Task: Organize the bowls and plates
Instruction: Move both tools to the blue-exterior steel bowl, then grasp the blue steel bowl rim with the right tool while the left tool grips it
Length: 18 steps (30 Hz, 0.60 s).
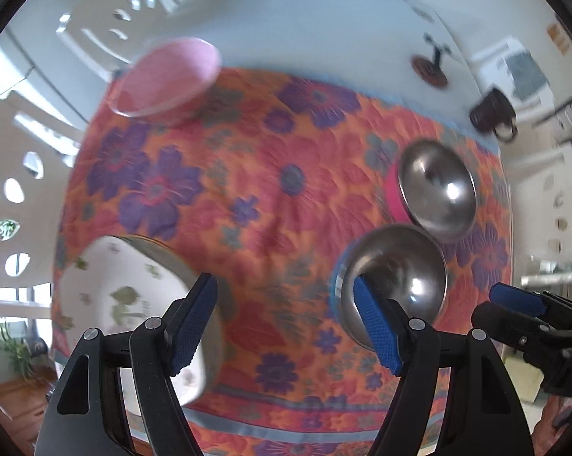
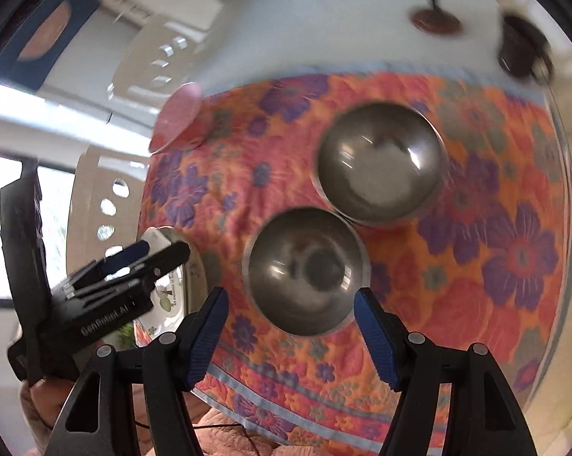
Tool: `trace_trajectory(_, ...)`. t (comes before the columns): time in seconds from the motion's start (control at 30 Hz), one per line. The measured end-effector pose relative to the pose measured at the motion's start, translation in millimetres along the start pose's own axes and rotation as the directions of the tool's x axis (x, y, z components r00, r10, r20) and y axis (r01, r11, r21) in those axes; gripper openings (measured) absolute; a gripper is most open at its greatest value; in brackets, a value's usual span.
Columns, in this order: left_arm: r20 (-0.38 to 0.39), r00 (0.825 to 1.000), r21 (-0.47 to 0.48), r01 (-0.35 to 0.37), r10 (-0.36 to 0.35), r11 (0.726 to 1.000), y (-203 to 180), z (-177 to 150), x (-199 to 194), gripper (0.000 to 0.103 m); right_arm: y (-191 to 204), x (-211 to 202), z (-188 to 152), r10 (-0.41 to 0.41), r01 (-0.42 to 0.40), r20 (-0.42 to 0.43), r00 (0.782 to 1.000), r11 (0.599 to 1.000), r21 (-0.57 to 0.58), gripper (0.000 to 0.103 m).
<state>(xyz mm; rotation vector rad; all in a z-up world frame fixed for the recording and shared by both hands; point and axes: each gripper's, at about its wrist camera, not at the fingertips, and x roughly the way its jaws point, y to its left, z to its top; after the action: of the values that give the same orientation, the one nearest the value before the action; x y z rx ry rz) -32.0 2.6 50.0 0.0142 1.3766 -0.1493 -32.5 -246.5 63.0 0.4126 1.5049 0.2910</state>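
Note:
In the left wrist view my left gripper hangs open over the flowered cloth, with nothing between its blue pads. A white plate with green print lies just left of it. Two steel bowls sit to the right, one near and one farther. A pink bowl stands at the cloth's far left corner. My right gripper is open above the near steel bowl, its pads not touching the bowl. The second steel bowl is beyond. The left gripper partly covers the plate.
A dark mug and a dark round stand sit on the bare white table beyond the cloth. White chairs ring the far and left sides. The right gripper shows at the right edge.

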Motion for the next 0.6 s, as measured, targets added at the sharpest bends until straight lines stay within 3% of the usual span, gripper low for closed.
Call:
trace_trajectory(0.13, -0.065, 0.998, 0.037, 0.008, -0.005, 0.999, -16.2, -7.1, 32.3, 0.073, -36.3, 17.7, -13.7, 0.043, -0.043, 0.002, 0.999, 0.994, 0.103, 0.066)
trace_trajectory(0.23, -0.104, 0.995, 0.055, 0.017, -0.011, 0.998, -22.3, -9.7, 53.0, 0.073, -48.3, 40.6, -18.7, 0.063, -0.064, 0.021, 0.998, 0.995, 0.079, 0.066)
trace_trajectory(0.37, -0.139, 0.990, 0.093, 0.048, -0.034, 0.995, -27.7, -7.2, 76.1, 0.072, -51.6, 78.3, -21.1, 0.035, -0.034, -0.006, 0.999, 0.995, 0.094, 0.066)
trace_trajectory(0.53, -0.151, 0.988, 0.151, 0.051, -0.028, 0.987, -32.5, -0.3, 90.2, 0.068, -57.1, 108.1, -21.7, 0.025, -0.021, -0.024, 0.999, 0.985, 0.172, 0.058)
trace_trajectory(0.6, -0.159, 0.987, 0.164, 0.066, -0.039, 0.984, -34.0, 1.7, 94.2, 0.062, -58.4, 111.4, -21.4, 0.014, -0.010, -0.019, 1.000, 0.982, 0.186, 0.056)
